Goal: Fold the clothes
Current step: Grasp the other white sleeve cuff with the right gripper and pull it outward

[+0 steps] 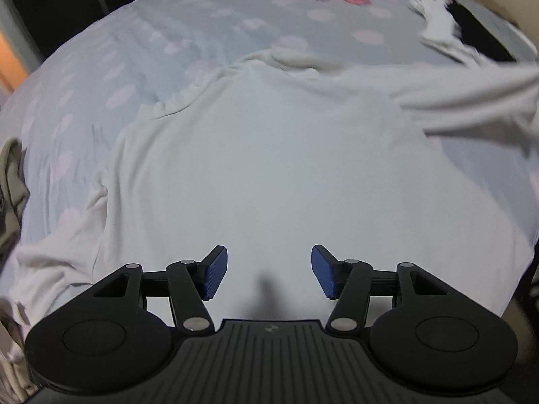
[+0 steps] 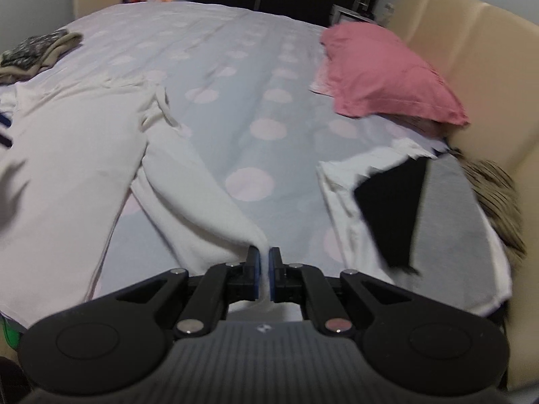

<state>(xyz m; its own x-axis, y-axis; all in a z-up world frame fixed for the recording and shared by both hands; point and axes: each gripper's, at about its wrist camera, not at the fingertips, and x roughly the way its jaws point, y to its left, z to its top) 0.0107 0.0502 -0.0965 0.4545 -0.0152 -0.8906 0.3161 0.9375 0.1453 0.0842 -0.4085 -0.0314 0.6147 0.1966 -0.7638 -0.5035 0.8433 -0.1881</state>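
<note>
A home bedroom is showing here. A bed (image 2: 242, 107) is filling most of both views, wearing a pale blue sheet with large pink dots, and a pink pillow (image 2: 387, 74) is lying against a padded beige headboard (image 2: 471, 50). Clothes are lying about on the bed: a white long-sleeved top (image 1: 269, 168), a folded stack (image 2: 421, 208), a dark bundle (image 2: 37, 52) near the far corner.
</note>
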